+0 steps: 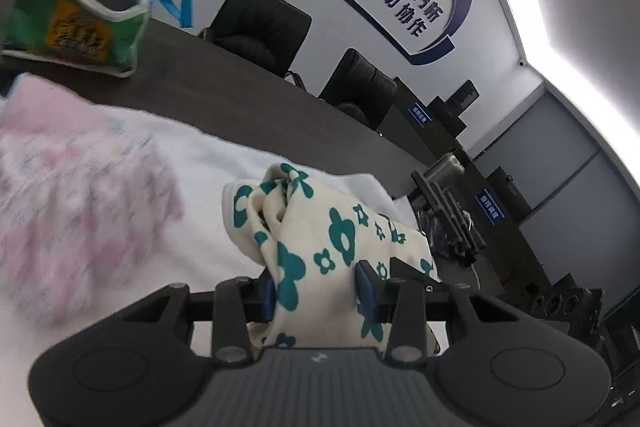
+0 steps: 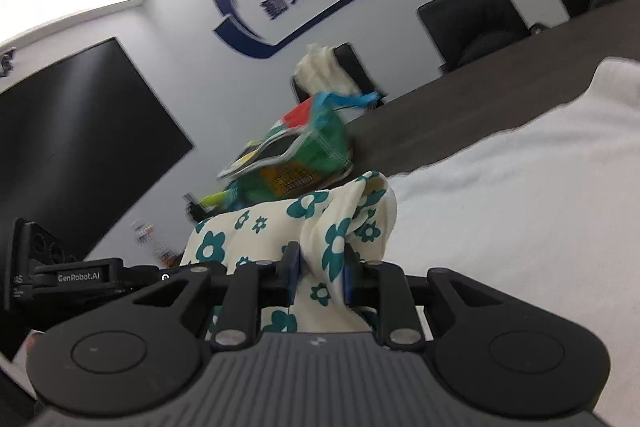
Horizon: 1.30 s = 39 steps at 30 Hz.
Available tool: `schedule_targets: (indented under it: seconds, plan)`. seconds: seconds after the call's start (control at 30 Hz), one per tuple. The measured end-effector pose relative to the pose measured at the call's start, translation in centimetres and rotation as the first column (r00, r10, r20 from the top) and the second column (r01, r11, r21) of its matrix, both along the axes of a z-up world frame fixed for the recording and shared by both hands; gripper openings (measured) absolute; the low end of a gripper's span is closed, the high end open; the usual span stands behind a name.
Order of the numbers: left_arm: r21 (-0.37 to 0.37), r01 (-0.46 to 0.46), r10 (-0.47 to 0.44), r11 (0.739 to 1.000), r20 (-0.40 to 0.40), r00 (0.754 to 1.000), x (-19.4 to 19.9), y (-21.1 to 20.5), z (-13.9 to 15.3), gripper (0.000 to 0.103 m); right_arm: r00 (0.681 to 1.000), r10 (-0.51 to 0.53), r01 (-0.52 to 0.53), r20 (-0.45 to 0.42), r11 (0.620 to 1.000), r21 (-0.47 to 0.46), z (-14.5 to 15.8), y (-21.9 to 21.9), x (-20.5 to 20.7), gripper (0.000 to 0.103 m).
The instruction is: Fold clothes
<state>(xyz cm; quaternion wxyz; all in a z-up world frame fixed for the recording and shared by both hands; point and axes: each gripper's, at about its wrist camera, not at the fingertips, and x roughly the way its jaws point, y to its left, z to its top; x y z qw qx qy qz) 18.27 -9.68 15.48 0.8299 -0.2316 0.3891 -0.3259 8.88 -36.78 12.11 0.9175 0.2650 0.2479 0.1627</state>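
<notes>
White sheeting covers the dark table in a meeting room. Both grippers pinch the flowered garment, held bunched above the sheet: left gripper, right gripper. Pinched through several crumpled layers, an edge may slip free, or the garment may twist into a crooked fold.

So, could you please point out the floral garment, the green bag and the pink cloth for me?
floral garment [image 1: 316, 239]: left wrist view, on the bunched fabric ahead of the jaws.
green bag [image 1: 76, 27]: left wrist view, on its printed front panel.
pink cloth [image 1: 72, 187]: left wrist view, on its blurred middle.
</notes>
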Motion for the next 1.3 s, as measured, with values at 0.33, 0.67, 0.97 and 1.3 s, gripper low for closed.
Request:
schedule_targets:
  seconds: [0.33, 0.67, 0.97, 1.3]
  plan:
    - [-0.017, -0.008, 0.007, 1.000, -0.058, 0.998, 11.2, -6.3, -8.2, 0.038, 0.986, -0.090, 0.086, -0.138, 0.996, -0.038, -4.2, -7.0, 11.6, 0.020]
    - [0.011, -0.172, 0.167, 0.985, 0.170, 0.971, 10.3, -6.4, -12.0, 0.054, 0.989, -0.135, 0.100, -0.066, 0.918, -0.385, -10.2, -4.6, 14.9, 0.045]
    - [0.352, -0.261, 0.089, 0.899, 0.436, 0.895, 7.6, -14.9, -13.8, 0.006, 0.991, -0.086, 0.128, 0.101, 0.824, -0.551, -7.3, -0.7, 10.8, 0.011]
    - [0.346, -0.392, 0.207, 0.852, 0.465, 0.861, -5.5, -6.9, -5.6, 0.063, 0.990, -0.037, 0.103, 0.135, 0.844, -0.526, -4.1, 2.8, 0.5, 0.040]
